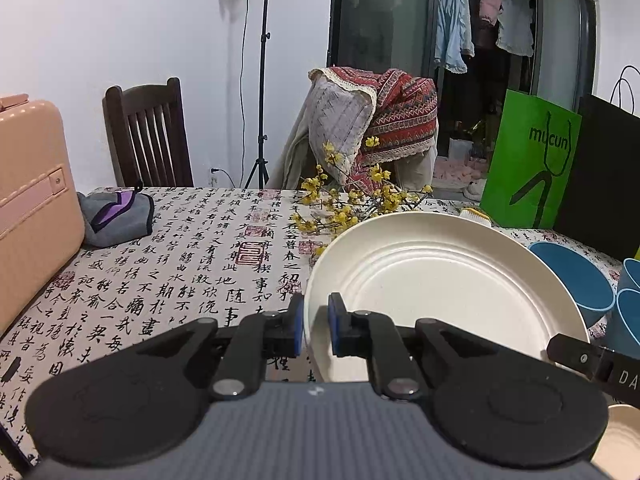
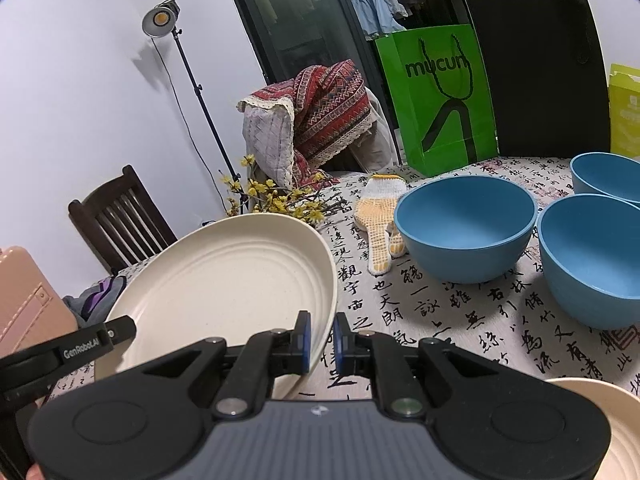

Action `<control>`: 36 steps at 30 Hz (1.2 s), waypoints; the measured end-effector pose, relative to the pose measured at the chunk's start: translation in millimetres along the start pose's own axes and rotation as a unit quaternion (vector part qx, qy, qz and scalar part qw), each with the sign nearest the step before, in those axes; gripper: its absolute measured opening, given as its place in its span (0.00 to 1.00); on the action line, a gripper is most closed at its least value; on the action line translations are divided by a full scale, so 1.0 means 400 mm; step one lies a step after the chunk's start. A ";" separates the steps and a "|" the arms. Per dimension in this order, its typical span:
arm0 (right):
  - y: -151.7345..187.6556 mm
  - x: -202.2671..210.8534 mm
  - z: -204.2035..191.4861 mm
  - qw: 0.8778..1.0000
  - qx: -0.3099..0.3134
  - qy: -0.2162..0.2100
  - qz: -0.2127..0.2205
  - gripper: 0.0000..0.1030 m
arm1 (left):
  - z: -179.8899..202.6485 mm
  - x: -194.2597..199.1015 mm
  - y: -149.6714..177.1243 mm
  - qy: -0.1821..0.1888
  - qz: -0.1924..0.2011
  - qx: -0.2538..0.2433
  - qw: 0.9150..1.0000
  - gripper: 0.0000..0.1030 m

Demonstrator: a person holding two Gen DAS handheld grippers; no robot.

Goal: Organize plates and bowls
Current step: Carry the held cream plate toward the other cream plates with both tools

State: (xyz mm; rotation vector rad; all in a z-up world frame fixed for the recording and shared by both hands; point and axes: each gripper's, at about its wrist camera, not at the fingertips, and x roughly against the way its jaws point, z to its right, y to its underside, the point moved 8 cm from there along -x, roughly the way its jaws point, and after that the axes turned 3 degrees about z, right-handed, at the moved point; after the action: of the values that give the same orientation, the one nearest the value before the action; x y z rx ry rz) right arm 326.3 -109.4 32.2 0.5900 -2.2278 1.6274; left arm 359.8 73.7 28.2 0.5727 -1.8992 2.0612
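While carried above the tablecloth (image 1: pixel 168 264), cream plate (image 1: pixel 440 280) pinched at opposite rims by left gripper (image 1: pixel 316 326) and right gripper (image 2: pixel 322 340), both clamped. Probably light, stiff, smooth; best held at raised rim, kept level near blue bowls (image 2: pixel 466 228).

Second cream plate (image 2: pixel 616 420) and farthest blue bowl (image 2: pixel 608 172) edge-cropped

Plate (image 2: pixel 224 276) left of bowls (image 2: pixel 466 228)
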 end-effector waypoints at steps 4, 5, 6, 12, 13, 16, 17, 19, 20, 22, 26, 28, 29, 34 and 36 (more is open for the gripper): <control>0.004 0.018 0.004 1.000 -0.003 -0.003 0.003 0.11 | 0.002 0.020 0.004 0.000 0.003 -0.002 1.000 0.12; 0.005 0.022 0.005 1.000 -0.003 -0.004 0.004 0.11 | 0.003 0.025 0.005 0.000 0.004 -0.002 1.000 0.12; 0.004 0.024 0.005 1.000 -0.003 -0.004 0.005 0.11 | 0.002 0.027 0.005 -0.001 0.005 -0.002 1.000 0.12; 0.004 0.045 0.013 1.000 -0.006 -0.007 0.010 0.10 | 0.005 0.048 0.016 0.002 0.003 0.001 1.000 0.12; 0.004 0.048 0.015 1.000 -0.007 -0.008 0.010 0.10 | 0.006 0.052 0.017 0.002 0.004 0.001 1.000 0.12; 0.006 0.058 0.017 1.000 -0.007 -0.010 0.012 0.10 | 0.009 0.066 0.019 -0.001 0.007 0.000 1.000 0.12; 0.008 0.062 0.016 1.000 -0.008 -0.010 0.013 0.10 | 0.009 0.071 0.020 -0.001 0.008 0.000 1.000 0.12; 0.009 0.067 0.019 1.000 -0.009 -0.011 0.014 0.10 | 0.012 0.079 0.022 -0.001 0.008 -0.001 1.000 0.12; 0.010 0.070 0.021 1.000 -0.009 -0.012 0.014 0.10 | 0.012 0.083 0.023 -0.001 0.009 -0.001 1.000 0.12; 0.012 0.077 0.023 1.000 -0.009 -0.013 0.015 0.10 | 0.013 0.089 0.024 -0.002 0.010 -0.001 1.000 0.12; 0.015 0.091 0.027 1.000 -0.009 -0.014 0.017 0.10 | 0.017 0.101 0.026 -0.002 0.011 -0.001 1.000 0.12; 0.017 0.096 0.030 1.000 -0.010 -0.014 0.018 0.10 | 0.017 0.102 0.027 -0.001 0.012 -0.001 1.000 0.12; 0.018 0.099 0.032 1.000 -0.010 -0.014 0.018 0.10 | 0.018 0.106 0.028 -0.001 0.012 -0.001 1.000 0.12; 0.019 0.115 0.040 1.000 -0.010 -0.015 0.022 0.10 | 0.027 0.131 0.035 -0.001 0.017 -0.002 1.000 0.12; 0.019 0.123 0.044 1.000 -0.009 -0.014 0.024 0.10 | 0.032 0.141 0.038 0.000 0.018 -0.002 1.000 0.12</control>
State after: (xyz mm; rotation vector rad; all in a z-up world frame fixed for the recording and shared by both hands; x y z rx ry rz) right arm 279.8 -131.0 44.2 0.5622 -2.2916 1.6288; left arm 304.5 56.0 41.8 0.5423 -1.9282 2.0784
